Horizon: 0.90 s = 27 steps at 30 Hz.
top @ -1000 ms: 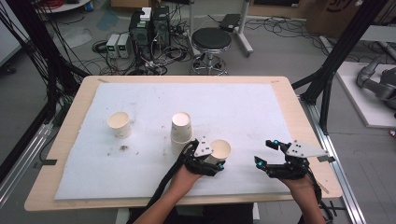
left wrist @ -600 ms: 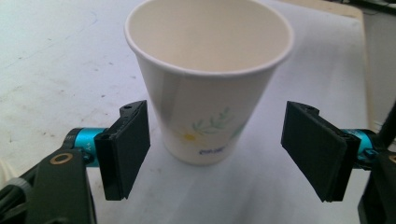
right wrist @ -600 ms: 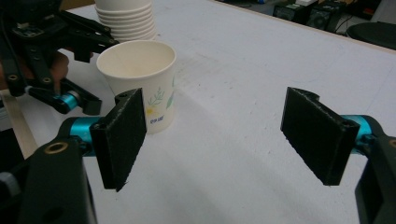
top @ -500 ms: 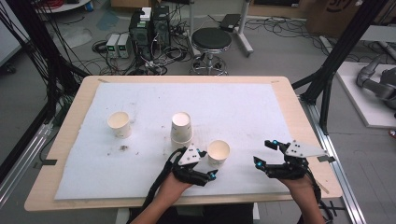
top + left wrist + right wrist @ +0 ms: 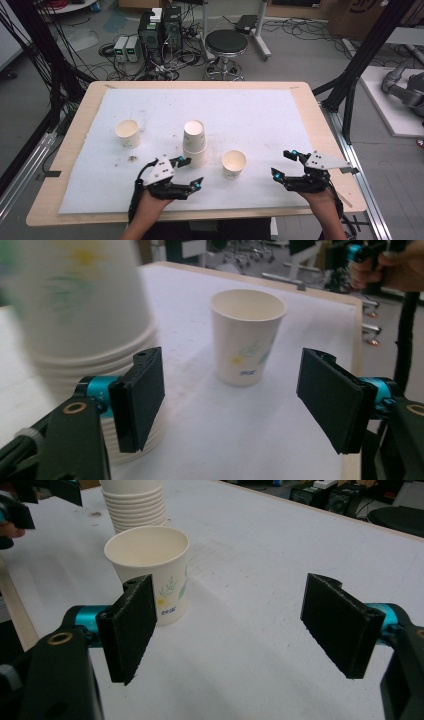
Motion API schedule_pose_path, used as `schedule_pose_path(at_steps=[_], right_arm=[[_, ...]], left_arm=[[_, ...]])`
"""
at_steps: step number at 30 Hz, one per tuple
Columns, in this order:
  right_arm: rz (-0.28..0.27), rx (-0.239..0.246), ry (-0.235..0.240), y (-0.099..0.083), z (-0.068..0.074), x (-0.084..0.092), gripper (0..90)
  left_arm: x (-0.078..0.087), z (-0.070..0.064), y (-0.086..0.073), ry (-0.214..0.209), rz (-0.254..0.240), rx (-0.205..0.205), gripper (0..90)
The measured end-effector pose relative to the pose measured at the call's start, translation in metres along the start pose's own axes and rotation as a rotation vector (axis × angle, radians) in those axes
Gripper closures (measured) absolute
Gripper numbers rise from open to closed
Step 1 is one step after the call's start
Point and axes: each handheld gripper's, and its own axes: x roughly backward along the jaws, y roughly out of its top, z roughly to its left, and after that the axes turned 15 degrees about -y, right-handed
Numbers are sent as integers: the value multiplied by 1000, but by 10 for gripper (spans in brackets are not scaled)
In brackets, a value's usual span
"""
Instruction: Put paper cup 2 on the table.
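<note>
The left gripper [image 5: 189, 171] is hanging over the white mat [image 5: 260, 115] near the front edge of the table [image 5: 310, 95]. Its jaws are standing apart and are holding nothing; they have just been closing a little, with no thing between them. The stack of paper cups [image 5: 194, 143] is standing just beyond its far finger, very near, but not touching as far as I can tell. In the left gripper view the stack [image 5: 85, 315] is rising behind the left finger [image 5: 140, 397], and the single paper cup [image 5: 247, 335] is standing upright ahead, between the two fingers but farther off.

The right gripper [image 5: 283, 163] is waiting at the right side, also open and empty. The single cup [image 5: 234, 164] is standing between the two grippers, apart from both. In the right gripper view this cup [image 5: 150, 570] is just behind the left finger [image 5: 129, 625].
</note>
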Motion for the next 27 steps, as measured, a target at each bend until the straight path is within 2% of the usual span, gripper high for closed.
schedule_pose_path(at_steps=[5,10,13,17,27], right_arm=[[5,-7,-12,-3,-2,0,230],[10,23,-51,-2,-3,1,221],[11,17,-56,-3,-5,1,220],[2,-2,-61,-5,-7,4,216],[4,-24,-91,-9,-7,13,216]], left_arm=[[39,14,-2,96,-83,19,284],[72,28,-4,193,-118,27,276],[84,33,-6,233,-132,19,244],[96,35,-8,262,-143,22,194],[106,33,-14,268,-160,21,190]])
